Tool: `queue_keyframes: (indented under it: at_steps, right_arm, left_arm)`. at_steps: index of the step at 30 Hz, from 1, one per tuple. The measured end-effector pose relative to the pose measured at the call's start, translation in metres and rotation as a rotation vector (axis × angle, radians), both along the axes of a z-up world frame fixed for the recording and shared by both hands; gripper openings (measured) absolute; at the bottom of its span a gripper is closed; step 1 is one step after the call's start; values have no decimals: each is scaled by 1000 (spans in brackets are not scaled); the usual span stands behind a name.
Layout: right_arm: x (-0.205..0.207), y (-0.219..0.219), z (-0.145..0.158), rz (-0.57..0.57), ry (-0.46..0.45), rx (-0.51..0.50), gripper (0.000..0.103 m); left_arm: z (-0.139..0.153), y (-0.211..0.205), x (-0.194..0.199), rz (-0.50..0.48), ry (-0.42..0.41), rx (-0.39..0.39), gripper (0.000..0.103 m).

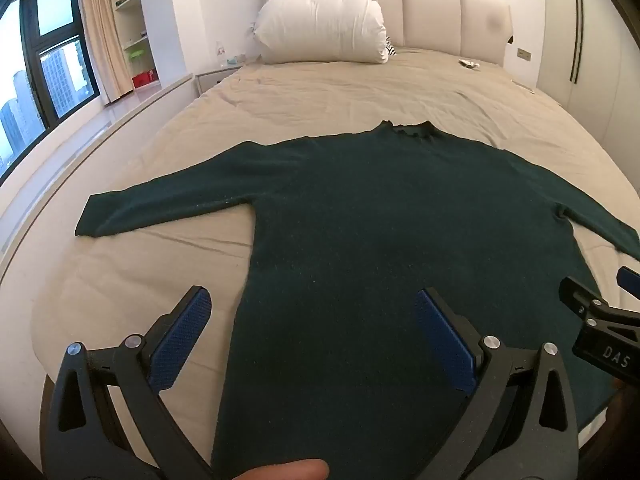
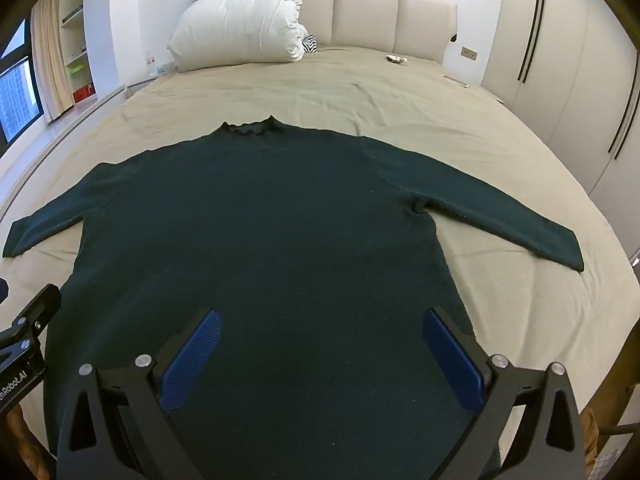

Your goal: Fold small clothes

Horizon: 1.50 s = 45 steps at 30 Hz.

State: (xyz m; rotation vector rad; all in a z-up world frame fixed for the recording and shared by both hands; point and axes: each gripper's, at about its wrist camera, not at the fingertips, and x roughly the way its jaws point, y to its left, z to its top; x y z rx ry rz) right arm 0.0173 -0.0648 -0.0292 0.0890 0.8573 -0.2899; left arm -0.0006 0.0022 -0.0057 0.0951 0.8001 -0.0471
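Note:
A dark green long-sleeved sweater (image 1: 380, 220) (image 2: 260, 220) lies flat on the bed, collar toward the headboard, both sleeves spread out to the sides. My left gripper (image 1: 312, 304) hovers open above the sweater's lower left part, its left blue pad over bare sheet. My right gripper (image 2: 322, 320) hovers open above the lower right part of the sweater, nothing between its fingers. The right gripper's tip (image 1: 592, 312) shows at the right edge of the left wrist view. Part of the left gripper (image 2: 28, 332) shows at the left edge of the right wrist view. A fingertip (image 1: 288, 470) peeks in at the bottom.
The bed has a beige sheet (image 1: 320, 92) (image 2: 360, 92) and a white pillow (image 1: 324, 24) (image 2: 240, 24) against the padded headboard. A window and shelves (image 1: 52, 60) stand to the left, wardrobe doors (image 2: 560, 60) to the right. Small items (image 2: 397, 58) lie near the headboard.

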Motion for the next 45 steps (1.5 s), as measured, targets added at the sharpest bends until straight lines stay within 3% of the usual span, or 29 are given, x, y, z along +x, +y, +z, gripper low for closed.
queue_keyframes:
  at_steps: [45]
  right_arm:
    - [0,3,0,3,5,5,103]
  left_arm:
    - [-1,5,4,6,15,-16,103]
